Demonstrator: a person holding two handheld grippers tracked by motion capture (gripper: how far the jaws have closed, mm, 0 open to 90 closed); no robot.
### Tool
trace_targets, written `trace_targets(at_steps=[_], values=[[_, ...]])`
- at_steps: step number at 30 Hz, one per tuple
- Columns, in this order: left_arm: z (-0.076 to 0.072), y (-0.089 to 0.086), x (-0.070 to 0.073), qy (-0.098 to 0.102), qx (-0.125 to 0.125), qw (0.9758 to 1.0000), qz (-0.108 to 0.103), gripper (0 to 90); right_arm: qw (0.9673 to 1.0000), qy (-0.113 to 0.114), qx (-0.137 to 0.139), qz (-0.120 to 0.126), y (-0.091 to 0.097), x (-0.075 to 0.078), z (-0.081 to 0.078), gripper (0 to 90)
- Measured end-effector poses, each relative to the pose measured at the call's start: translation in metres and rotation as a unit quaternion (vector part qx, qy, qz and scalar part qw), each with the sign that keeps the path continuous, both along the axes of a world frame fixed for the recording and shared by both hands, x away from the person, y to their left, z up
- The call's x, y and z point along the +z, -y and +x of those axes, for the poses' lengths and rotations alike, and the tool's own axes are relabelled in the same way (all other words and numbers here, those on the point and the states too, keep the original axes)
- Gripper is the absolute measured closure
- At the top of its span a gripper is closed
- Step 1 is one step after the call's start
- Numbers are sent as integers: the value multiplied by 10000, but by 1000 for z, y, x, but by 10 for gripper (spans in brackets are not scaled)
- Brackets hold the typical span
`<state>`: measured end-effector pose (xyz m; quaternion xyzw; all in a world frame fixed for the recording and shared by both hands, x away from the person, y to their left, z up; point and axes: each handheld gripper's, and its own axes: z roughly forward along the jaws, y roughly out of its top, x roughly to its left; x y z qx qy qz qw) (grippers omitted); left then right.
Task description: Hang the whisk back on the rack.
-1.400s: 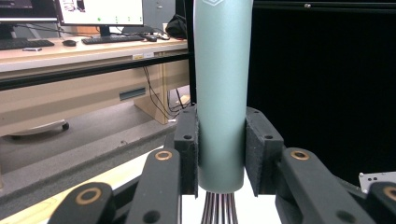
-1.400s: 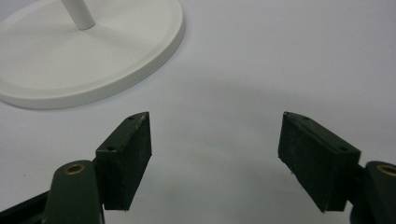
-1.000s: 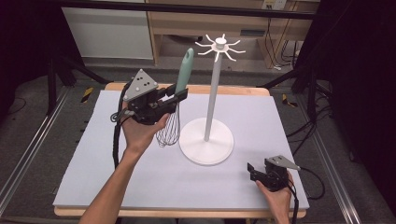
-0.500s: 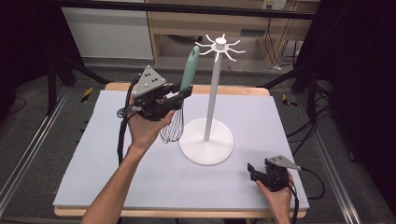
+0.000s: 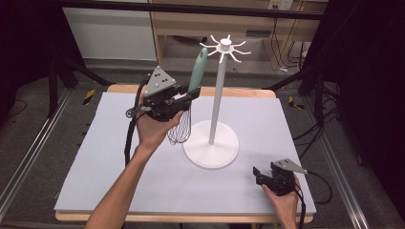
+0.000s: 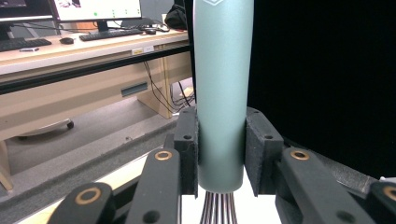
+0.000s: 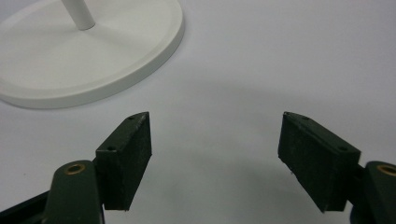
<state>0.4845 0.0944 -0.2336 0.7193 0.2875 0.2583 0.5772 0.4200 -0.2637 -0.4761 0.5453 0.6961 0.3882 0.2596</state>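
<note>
We are seeing left gripper (image 6: 219,154) clamping the green-handled wire whisk (image 6: 223,93) above the table, now higher, nearer the white hook stand (image 5: 217,114); right gripper (image 7: 215,158) resting, jaws spread, empty.

Even overhead light — soft shadows, dark surroundings, slightly soft close-ups.

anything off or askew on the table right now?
Nothing stands out. The left tongs grip the whisk squarely by its green handle, wires hanging down clear of the mat. The white hook stand stands upright. The right tongs are open and empty near the table's front edge.
</note>
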Motion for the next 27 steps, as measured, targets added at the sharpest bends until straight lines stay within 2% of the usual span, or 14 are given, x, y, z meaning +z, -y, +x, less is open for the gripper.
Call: trace_targets(at_steps=[27], values=[[13,17,-9,-41,-10,10000,-59,687,10000,-22,21,5,0,0,0,259]])
